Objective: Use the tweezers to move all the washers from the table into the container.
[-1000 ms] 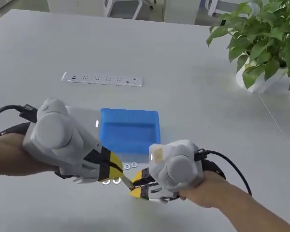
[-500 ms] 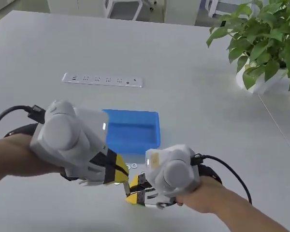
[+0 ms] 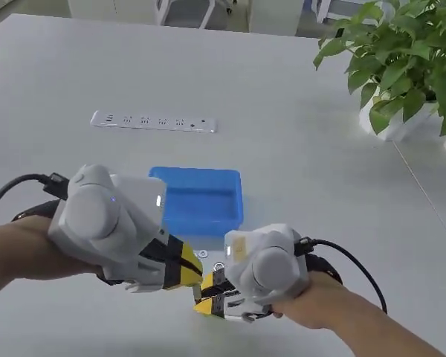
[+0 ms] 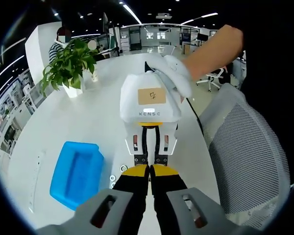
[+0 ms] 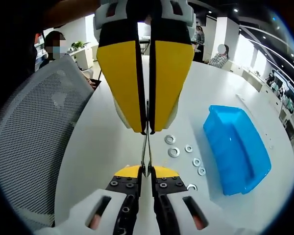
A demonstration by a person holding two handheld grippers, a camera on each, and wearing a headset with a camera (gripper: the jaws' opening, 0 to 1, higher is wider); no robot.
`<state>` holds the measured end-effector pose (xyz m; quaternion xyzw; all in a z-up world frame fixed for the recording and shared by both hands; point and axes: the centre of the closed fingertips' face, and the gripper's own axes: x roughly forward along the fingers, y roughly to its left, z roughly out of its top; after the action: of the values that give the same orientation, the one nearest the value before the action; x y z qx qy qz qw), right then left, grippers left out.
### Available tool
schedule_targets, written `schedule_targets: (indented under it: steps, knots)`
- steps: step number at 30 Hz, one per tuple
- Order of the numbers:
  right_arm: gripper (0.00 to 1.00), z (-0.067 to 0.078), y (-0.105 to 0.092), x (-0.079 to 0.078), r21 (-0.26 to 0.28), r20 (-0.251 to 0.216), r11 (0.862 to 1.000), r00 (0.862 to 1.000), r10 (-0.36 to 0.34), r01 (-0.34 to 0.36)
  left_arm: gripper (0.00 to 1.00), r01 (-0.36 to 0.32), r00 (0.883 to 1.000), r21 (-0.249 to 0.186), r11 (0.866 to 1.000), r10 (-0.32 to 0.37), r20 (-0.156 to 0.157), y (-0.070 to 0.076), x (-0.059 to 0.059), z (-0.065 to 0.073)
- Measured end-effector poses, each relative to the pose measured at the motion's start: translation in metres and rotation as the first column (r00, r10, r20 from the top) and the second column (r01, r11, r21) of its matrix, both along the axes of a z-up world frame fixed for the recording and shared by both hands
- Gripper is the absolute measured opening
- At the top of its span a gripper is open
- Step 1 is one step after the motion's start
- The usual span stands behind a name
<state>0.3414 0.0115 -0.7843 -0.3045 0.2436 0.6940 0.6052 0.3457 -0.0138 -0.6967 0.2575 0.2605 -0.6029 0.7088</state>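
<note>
Thin metal tweezers (image 5: 145, 152) run between the two grippers, which face each other tip to tip near the table's front edge. My left gripper (image 3: 195, 272) (image 4: 149, 170) has its yellow jaws shut on one end. My right gripper (image 3: 207, 293) (image 5: 146, 173) is shut on the other end. Several washers (image 5: 174, 152) (image 3: 203, 254) lie on the white table beside the jaws, between them and the blue container (image 3: 197, 201) (image 5: 237, 147) (image 4: 76, 174). Inside, the container looks bare.
A white power strip (image 3: 152, 121) lies beyond the container. A potted plant (image 3: 409, 67) stands at the far right. A mesh office chair (image 5: 34, 127) sits just off the table's front edge. People sit in the background.
The left gripper has moved right and toward the right gripper, so their jaw tips now almost meet. It covers the washers that showed under it before.
</note>
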Motion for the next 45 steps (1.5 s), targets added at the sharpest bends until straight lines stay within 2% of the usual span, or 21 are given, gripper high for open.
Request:
schedule_targets:
  steps: [3,6,9,24,26,37,45]
  knots:
    - [0.09,0.000,0.000,-0.001,0.006,-0.003,1.000,1.000,0.001,-0.001,0.06,0.009,1.000,0.007,1.000,-0.009,-0.002,-0.001,-0.002,-0.003]
    - [0.09,0.000,-0.001,0.000,0.007,-0.002,1.000,1.000,0.002,-0.002,0.06,0.020,1.000,0.040,0.999,-0.021,0.010,0.001,-0.002,-0.008]
    - [0.09,0.000,-0.003,-0.001,0.006,-0.004,1.000,1.000,0.003,-0.003,0.06,0.019,1.000,0.028,0.999,-0.019,0.001,0.001,-0.003,-0.008]
    - [0.09,-0.001,-0.003,-0.001,-0.004,-0.009,1.000,1.000,0.001,-0.001,0.06,0.026,1.000,0.011,1.000,-0.026,0.010,-0.002,-0.001,-0.007]
    - [0.11,-0.001,-0.003,0.001,-0.002,-0.004,1.000,1.000,-0.005,0.005,0.05,0.026,1.000,0.011,1.000,-0.026,0.004,-0.002,-0.002,-0.007]
    - [0.17,0.005,0.002,0.003,0.018,0.001,1.000,1.000,-0.021,0.021,0.05,0.017,1.000,0.015,1.000,-0.017,0.016,0.003,0.000,-0.005]
    - [0.24,0.012,-0.001,0.010,0.034,0.005,0.997,0.998,-0.066,0.066,0.05,-0.011,1.000,0.012,1.000,0.011,0.022,0.013,0.006,0.000]
